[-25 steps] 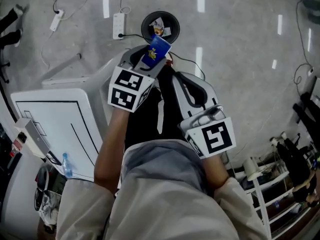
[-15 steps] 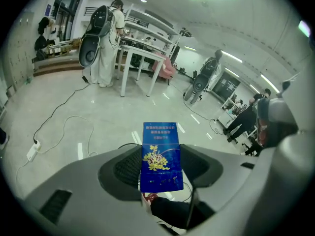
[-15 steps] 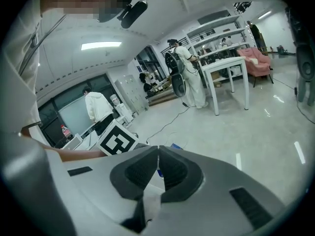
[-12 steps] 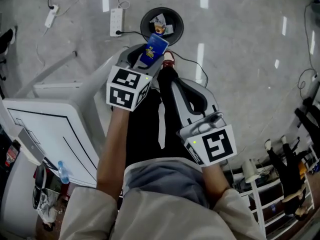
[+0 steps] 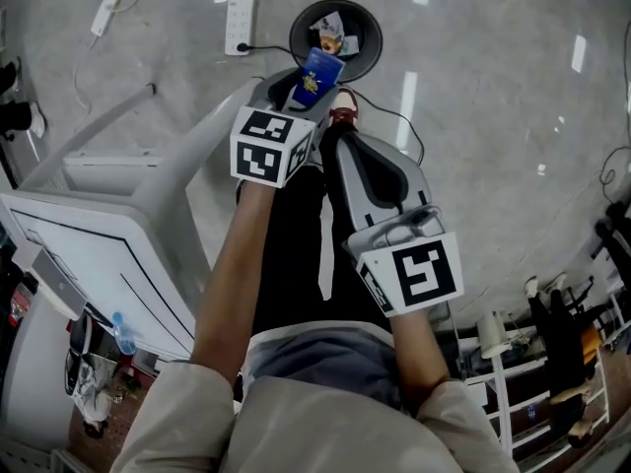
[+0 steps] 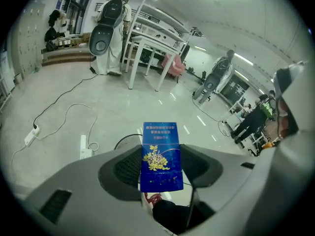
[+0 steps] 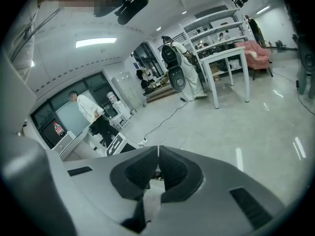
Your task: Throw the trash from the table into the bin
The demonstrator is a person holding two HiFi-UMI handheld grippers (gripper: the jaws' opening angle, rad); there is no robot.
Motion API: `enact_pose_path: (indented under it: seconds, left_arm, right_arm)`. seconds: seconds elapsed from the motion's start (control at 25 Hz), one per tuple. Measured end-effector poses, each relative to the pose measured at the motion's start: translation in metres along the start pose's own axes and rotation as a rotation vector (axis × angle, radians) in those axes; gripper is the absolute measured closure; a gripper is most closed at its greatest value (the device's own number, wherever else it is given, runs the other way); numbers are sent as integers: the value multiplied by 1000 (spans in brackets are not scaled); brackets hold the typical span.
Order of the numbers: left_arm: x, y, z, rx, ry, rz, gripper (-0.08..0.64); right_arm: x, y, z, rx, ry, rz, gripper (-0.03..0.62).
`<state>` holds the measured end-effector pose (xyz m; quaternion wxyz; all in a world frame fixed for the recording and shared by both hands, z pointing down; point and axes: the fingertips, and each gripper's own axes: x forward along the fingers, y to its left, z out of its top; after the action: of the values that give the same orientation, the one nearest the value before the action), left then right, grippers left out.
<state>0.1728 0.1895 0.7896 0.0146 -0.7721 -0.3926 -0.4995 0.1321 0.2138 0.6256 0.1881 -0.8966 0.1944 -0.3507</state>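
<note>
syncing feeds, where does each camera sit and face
Head view: on the person's head, facing steeply down at the bin; forearms, left gripper, right gripper show.
Left gripper view: on that gripper, along its jaws clamped on a blue packet.
Right gripper view: on that gripper, along its shut jaws and floor.
Shared: first two show the blue packet.

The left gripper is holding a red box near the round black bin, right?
Not quite. The box in the left gripper is blue, not red; the left gripper view shows it clearly. It is held near the round black bin.
</note>
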Motion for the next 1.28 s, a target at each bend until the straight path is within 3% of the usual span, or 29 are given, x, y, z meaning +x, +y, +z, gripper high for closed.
enact_pose_path:
  seconds: [0.36, 0.52, 0.88, 1.12, 1.28]
  left_arm:
    - [45, 26, -27, -5, -1, 70, 316]
    - [68, 35, -47, -23, 37, 92, 316]
    - [116, 52, -71, -12, 106, 99, 316]
    - [140, 57, -100, 23, 201, 87, 316]
    - [156, 62, -95, -17, 183, 80, 316]
  right_arm:
    - [6, -20, -22, 19, 25, -37, 568]
    - [7, -22, -28, 25, 43, -37, 568]
    - [10, -30, -34, 68, 52, -53, 568]
    - [8, -36, -38, 80, 61, -58, 568]
    - [8, -46, -39, 94, 66, -71, 568]
